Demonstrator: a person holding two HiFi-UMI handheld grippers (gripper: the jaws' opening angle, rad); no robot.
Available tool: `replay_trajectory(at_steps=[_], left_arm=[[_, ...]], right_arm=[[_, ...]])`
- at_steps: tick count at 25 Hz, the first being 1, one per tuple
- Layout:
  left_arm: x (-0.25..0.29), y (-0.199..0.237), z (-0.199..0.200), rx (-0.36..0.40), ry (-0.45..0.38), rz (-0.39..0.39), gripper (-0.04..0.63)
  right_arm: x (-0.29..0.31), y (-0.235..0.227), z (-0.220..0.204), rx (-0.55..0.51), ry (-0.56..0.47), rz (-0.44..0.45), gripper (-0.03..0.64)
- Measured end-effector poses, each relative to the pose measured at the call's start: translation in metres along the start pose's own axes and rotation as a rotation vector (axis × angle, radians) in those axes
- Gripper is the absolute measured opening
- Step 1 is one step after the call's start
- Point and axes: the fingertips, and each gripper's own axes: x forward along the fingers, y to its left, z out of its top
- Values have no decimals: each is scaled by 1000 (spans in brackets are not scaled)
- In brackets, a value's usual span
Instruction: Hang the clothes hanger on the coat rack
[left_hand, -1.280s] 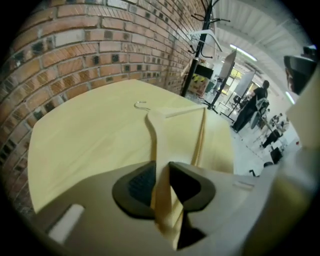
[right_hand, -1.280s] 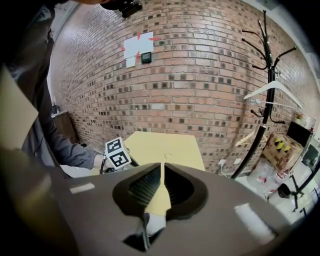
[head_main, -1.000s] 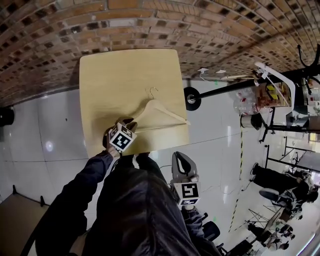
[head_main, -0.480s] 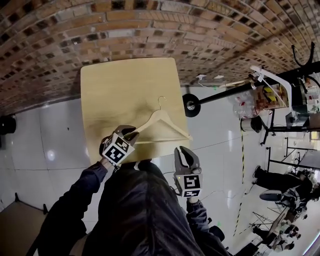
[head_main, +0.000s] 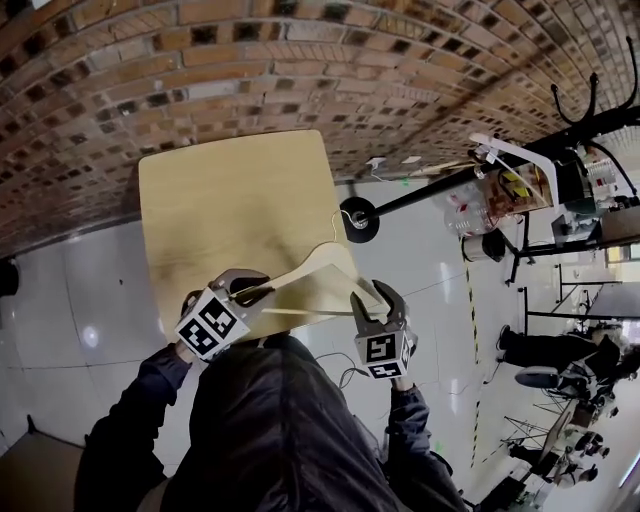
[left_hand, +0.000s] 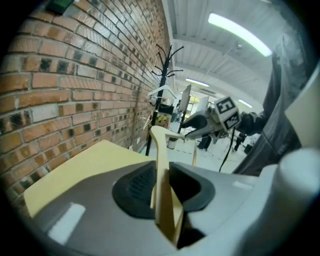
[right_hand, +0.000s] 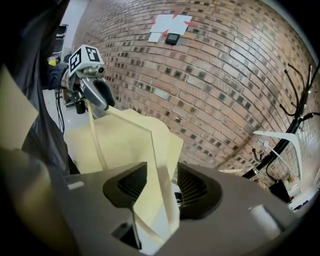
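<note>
We hold the pale wooden clothes hanger (head_main: 318, 262) in the air over the near right corner of the square light-wood table (head_main: 220, 190), clear of its top as far as we can judge. Our left gripper (head_main: 243, 292) is clamped on the hanger's left end. Our right gripper (head_main: 377, 300) has just been opening its jaws. They now stand wide, with the hanger's right arm passing between them and neither pad pressing on it. The tall black coat rack (left_hand: 163, 75) stands well apart from us, along the brick wall, and a white hanger (right_hand: 280, 137) already hangs on it. By our reckoning only the pick-up is done. We have yet to carry the hanger to the rack and set its wire hook over a peg.
</note>
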Motion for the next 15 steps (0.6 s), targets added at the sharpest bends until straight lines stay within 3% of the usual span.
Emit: replay_trajectory(at_steps=[4,5,6,15], left_arm=[[7,-13,21,38,-48,-129,84],[8,-15,25,52,-57,-157,84],[10,-16,29,66,-64,-180,84],[23,-21,55,153,-105,-288,86]], right_arm=[[0,-8,-18,-78,78,-31,180],[-2,-11,-21,-93,91,-50,115],[-6,-14,-22,-100,97,-66,104],[-43,-34,-24,-44,118,-152,100]])
